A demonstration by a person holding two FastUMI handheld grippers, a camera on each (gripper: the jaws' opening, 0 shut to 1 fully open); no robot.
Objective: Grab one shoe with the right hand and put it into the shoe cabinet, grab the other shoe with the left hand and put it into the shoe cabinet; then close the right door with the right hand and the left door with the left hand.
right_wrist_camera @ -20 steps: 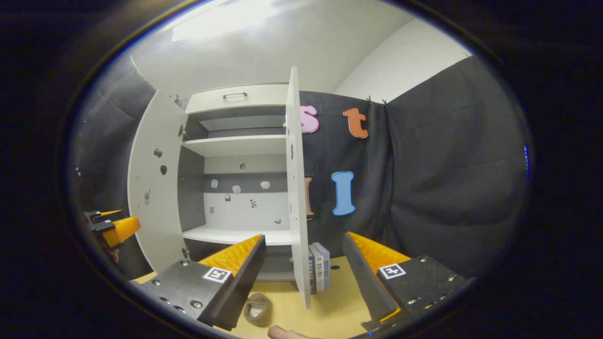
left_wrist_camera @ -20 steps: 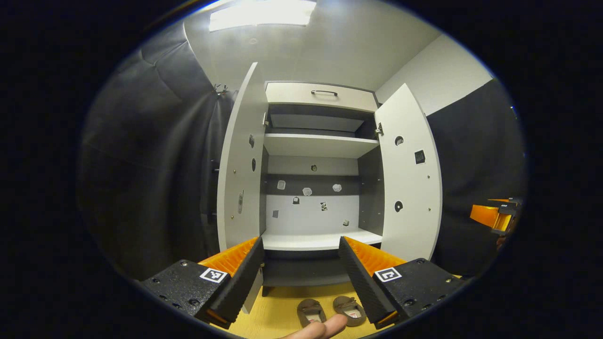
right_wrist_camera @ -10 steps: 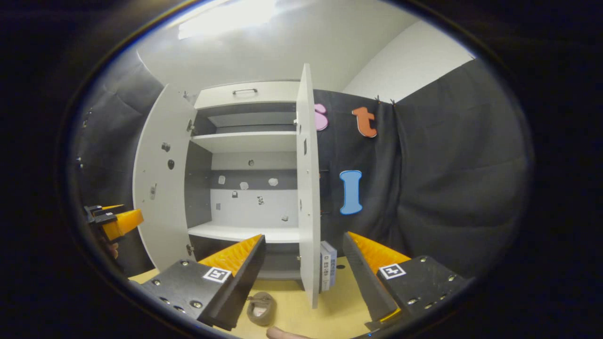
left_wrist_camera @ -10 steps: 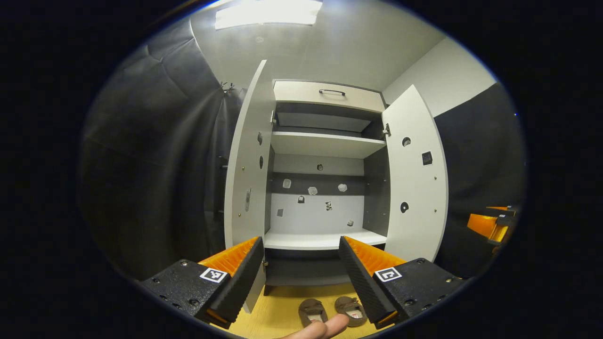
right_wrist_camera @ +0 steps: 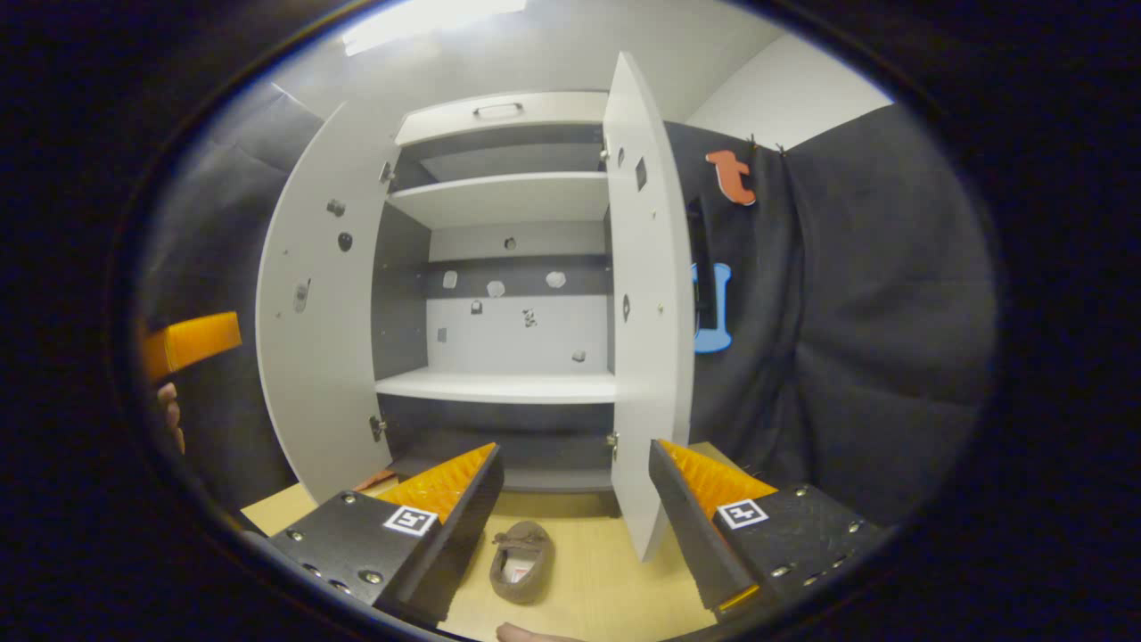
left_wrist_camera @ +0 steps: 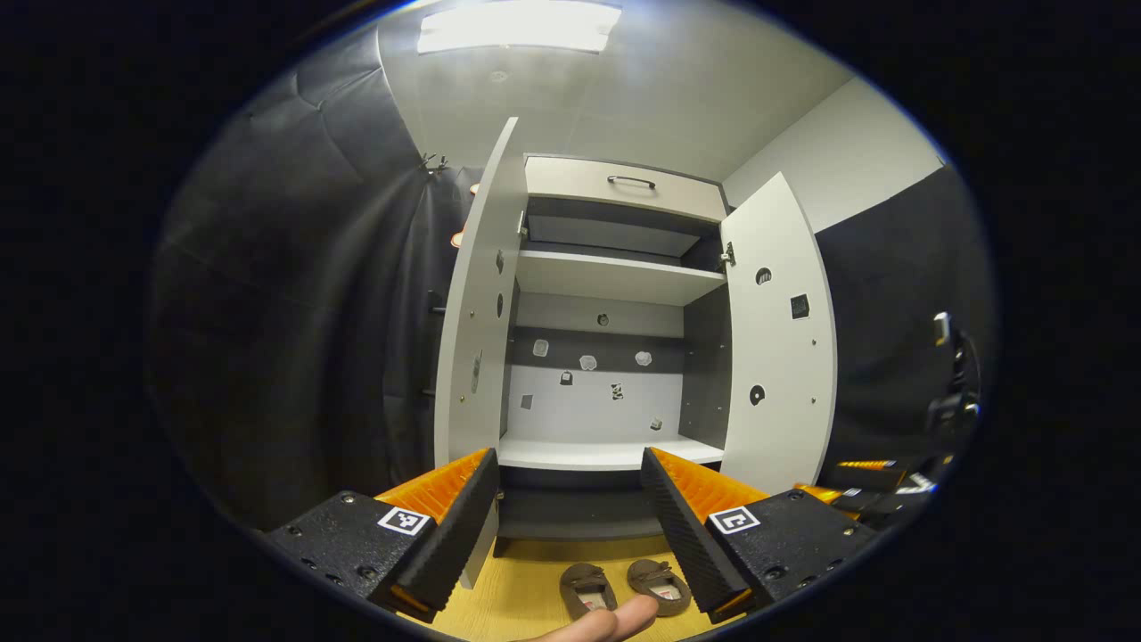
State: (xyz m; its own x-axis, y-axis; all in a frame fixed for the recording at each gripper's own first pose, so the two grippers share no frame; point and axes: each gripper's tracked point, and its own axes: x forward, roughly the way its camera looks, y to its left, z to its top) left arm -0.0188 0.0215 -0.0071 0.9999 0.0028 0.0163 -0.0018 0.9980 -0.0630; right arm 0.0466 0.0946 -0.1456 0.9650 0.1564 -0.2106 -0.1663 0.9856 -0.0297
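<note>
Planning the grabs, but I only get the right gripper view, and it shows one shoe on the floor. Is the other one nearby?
Observer: Yes. The left gripper view shows a pair side by side on the floor before the open cabinet: near shoe, far shoe.
Operator: Is the left gripper free to take one?
Observer: Yes. The left gripper has its fingers apart with nothing between them.

Black cloth walls [left_wrist_camera: 294, 339], white ceiling, bright ceiling light [left_wrist_camera: 517, 13], wooden floor [right_wrist_camera: 588, 588]
</note>
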